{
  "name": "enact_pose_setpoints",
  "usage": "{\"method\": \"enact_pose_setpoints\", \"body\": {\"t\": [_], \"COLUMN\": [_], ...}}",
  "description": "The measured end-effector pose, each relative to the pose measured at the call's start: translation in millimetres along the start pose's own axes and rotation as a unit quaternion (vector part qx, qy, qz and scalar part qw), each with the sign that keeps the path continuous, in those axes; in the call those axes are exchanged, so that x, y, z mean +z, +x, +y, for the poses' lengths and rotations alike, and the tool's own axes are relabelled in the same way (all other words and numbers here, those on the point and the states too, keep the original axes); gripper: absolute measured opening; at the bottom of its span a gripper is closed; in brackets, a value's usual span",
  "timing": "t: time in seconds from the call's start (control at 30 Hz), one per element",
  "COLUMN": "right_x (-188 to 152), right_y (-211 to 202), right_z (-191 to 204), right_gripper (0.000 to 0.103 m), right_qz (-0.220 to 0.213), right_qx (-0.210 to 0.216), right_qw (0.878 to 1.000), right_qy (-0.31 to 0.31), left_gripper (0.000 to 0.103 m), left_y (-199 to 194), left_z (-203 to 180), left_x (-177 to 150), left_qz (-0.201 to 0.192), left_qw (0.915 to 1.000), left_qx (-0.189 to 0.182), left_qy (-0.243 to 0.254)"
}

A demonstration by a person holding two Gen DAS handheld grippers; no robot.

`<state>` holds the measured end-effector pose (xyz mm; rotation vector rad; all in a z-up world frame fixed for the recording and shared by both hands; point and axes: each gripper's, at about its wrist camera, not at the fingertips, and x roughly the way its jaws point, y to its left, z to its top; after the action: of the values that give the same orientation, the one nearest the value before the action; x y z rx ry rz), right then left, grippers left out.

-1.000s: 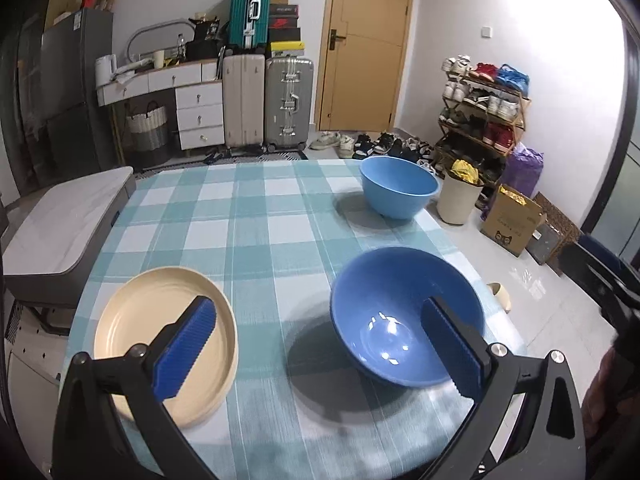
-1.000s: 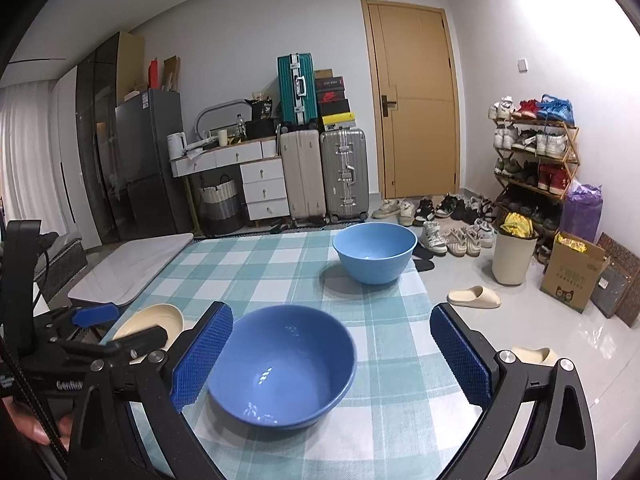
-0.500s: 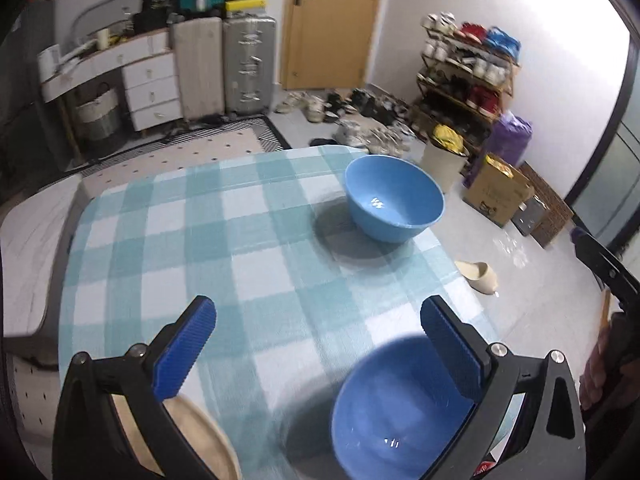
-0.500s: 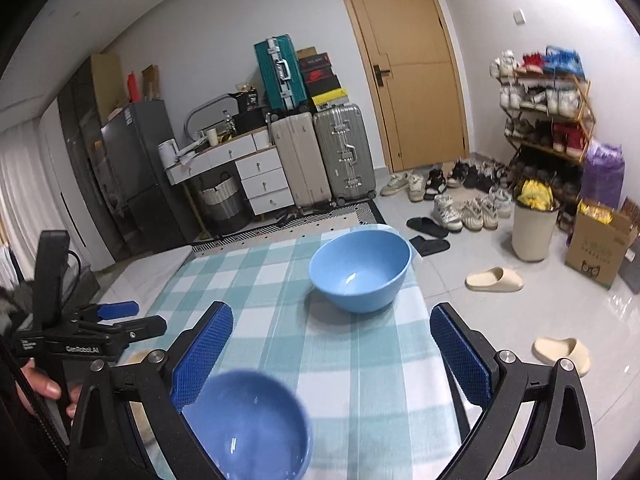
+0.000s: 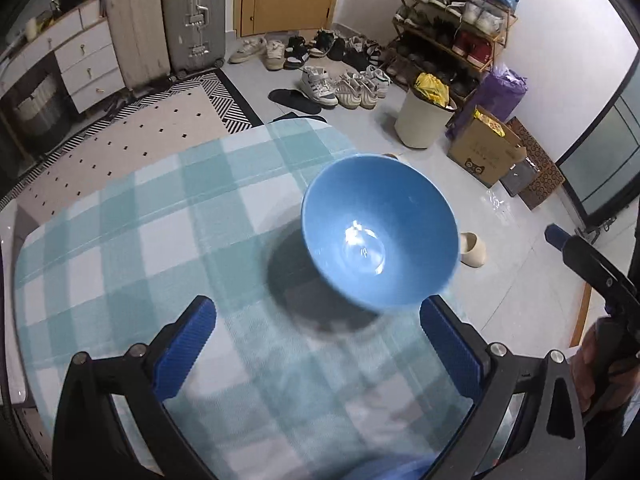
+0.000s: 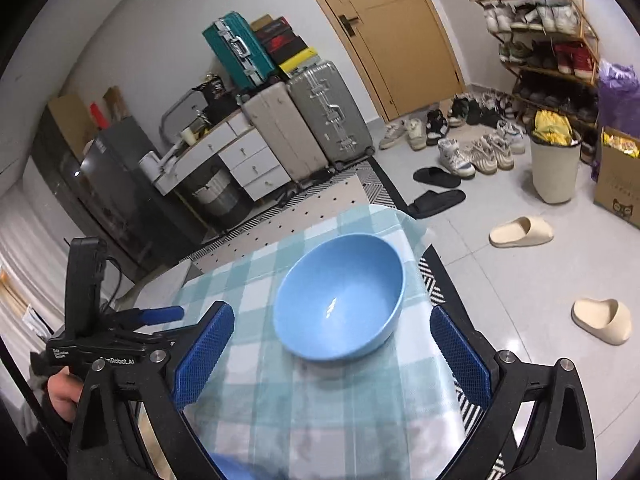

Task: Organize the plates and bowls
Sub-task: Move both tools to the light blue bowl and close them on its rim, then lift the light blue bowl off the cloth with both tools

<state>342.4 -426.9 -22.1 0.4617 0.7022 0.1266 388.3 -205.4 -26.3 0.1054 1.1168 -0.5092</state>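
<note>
A blue bowl [image 5: 380,232] stands upright near the far right corner of the table with the teal checked cloth [image 5: 132,240]; it also shows in the right wrist view [image 6: 340,300]. My left gripper [image 5: 316,348] is open and empty, just short of the bowl. My right gripper [image 6: 332,356] is open and empty, with the bowl ahead between its blue pads. A second blue bowl shows only as a sliver at the bottom edge [image 5: 392,470]. The cream plate is out of view.
The table's far edge and right edge lie close beyond the bowl. On the floor past it are a bin [image 5: 422,120], a cardboard box [image 5: 484,156], slippers [image 6: 520,232] and shoes. Suitcases [image 6: 312,120] and drawers stand at the back wall.
Both grippers have moved forward over the table to the far blue bowl. The near bowl and the cream plate have slid out below the views. Both stay open.
</note>
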Motion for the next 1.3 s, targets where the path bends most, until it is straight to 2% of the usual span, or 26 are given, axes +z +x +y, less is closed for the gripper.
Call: {"method": "enact_pose_setpoints", "body": {"t": [0.13, 0.23, 0.3, 0.43, 0.5, 0.6, 0.63, 0.7, 0.77, 0.83, 0.87, 0.93, 1.07, 1.2, 1.3], "right_x": [17.3, 19.1, 16.3, 6.9, 4.5, 0.8, -1.2, -2.5, -2.6, -3.1, -3.4, -3.9, -3.4, -2.7, -2.3], "right_y": [42.7, 68.9, 83.5, 107.4, 117.8, 126.1, 125.8, 126.8, 129.0, 130.4, 131.4, 132.9, 132.4, 134.6, 136.4], "right_z": [-14.3, -27.9, -31.8, -40.0, -42.4, -39.8, -36.9, -33.3, -32.4, -31.9, -31.3, -27.9, -25.0, -23.7, -22.4], "right_gripper": [0.100, 0.095, 0.093, 0.087, 0.081, 0.081, 0.081, 0.081, 0.081, 0.081, 0.081, 0.081, 0.081, 0.077, 0.077], "right_qz": [0.039, 0.060, 0.079, 0.106, 0.115, 0.120, 0.117, 0.111, 0.110, 0.111, 0.112, 0.114, 0.113, 0.119, 0.122], "right_qx": [0.001, -0.015, -0.023, -0.037, -0.041, -0.050, -0.053, -0.057, -0.062, -0.063, -0.066, -0.070, -0.073, -0.078, -0.099], "right_qw": [0.999, 0.998, 0.996, 0.993, 0.992, 0.992, 0.992, 0.992, 0.992, 0.992, 0.991, 0.991, 0.990, 0.989, 0.986], "right_qy": [0.011, 0.030, 0.026, 0.028, 0.024, 0.004, -0.005, -0.017, -0.019, -0.019, -0.021, -0.029, -0.041, -0.046, -0.050], "left_gripper": [0.102, 0.102, 0.102, 0.101, 0.099, 0.084, 0.075, 0.066, 0.045, 0.035, 0.025, 0.019, 0.014, 0.012, 0.012], "left_y": [35.8, 63.3, 79.2, 95.7, 101.8, 108.0, 109.3, 112.8, 115.2, 116.0, 115.9, 115.8, 111.3, 111.6, 109.5], "left_z": [5.5, 10.0, 11.8, 6.2, 1.9, 1.6, 1.8, 2.3, 2.5, 0.9, -0.4, -0.5, -6.2, -5.6, -6.8], "left_x": [19.5, 27.7, 30.3, 33.7, 34.8, 36.0, 36.3, 36.7, 36.9, 36.0, 35.6, 35.0, 33.0, 30.5, 27.9], "left_qz": [0.017, 0.040, 0.051, 0.055, 0.052, 0.057, 0.059, 0.068, 0.076, 0.080, 0.080, 0.083, 0.068, 0.076, 0.077], "left_qw": [0.9997, 0.9988, 0.9979, 0.9975, 0.9969, 0.9961, 0.9960, 0.9960, 0.9960, 0.9957, 0.9959, 0.9962, 0.9955, 0.9949, 0.9944], "left_qx": [0.011, 0.007, 0.020, 0.041, 0.058, 0.065, 0.065, 0.055, 0.043, 0.042, 0.033, 0.012, 0.037, 0.028, 0.032], "left_qy": [-0.014, -0.027, -0.034, -0.014, 0.007, 0.018, 0.019, 0.018, 0.015, 0.020, 0.025, 0.026, 0.053, 0.059, 0.065]}}
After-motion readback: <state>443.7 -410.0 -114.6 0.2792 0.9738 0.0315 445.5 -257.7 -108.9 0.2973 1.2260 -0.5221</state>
